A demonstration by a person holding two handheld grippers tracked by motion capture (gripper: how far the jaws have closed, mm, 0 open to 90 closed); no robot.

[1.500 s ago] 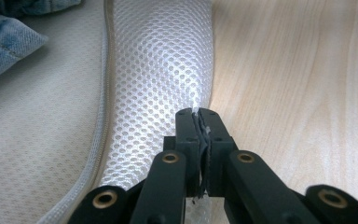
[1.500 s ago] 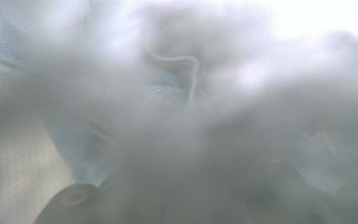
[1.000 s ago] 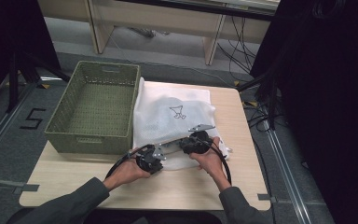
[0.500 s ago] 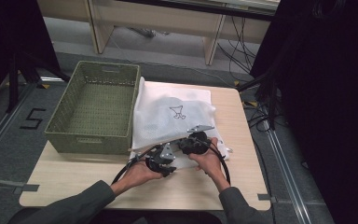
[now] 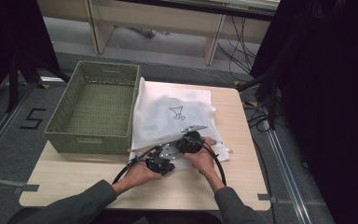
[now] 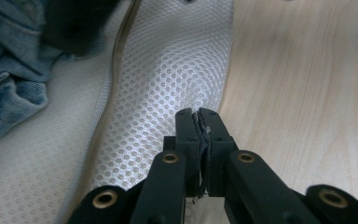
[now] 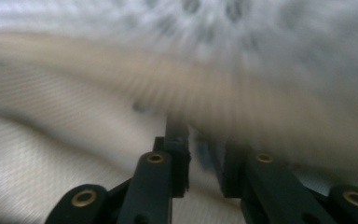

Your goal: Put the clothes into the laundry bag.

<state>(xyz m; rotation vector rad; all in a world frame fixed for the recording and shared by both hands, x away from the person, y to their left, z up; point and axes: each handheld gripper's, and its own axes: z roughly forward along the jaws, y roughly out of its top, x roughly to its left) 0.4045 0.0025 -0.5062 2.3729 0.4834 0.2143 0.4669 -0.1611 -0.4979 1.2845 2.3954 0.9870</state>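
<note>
A white mesh laundry bag (image 5: 177,109) with a small printed mark lies flat on the wooden table (image 5: 242,158). Both grippers work at its near edge, close together. My left gripper (image 5: 164,157) (image 6: 198,116) has just closed its jaws, and they pinch the bag's mesh edge (image 6: 168,93) next to bare wood. Blue denim (image 6: 9,70) shows at the opening beyond the pale zip band. My right gripper (image 5: 189,142) (image 7: 200,140) has just been closing its jaws. They stand narrow with bag fabric between them, under the blurred beige zip band (image 7: 177,88).
A green woven basket (image 5: 93,100) stands on the left of the table, touching the bag's left side. Bare wood runs along the near edge and the right side. Cables trail from both grippers over the table front. Dark stands and floor cables flank the table.
The right gripper has shifted slightly left toward the left gripper and down onto the bag edge. The left hand has stayed about where it was.
</note>
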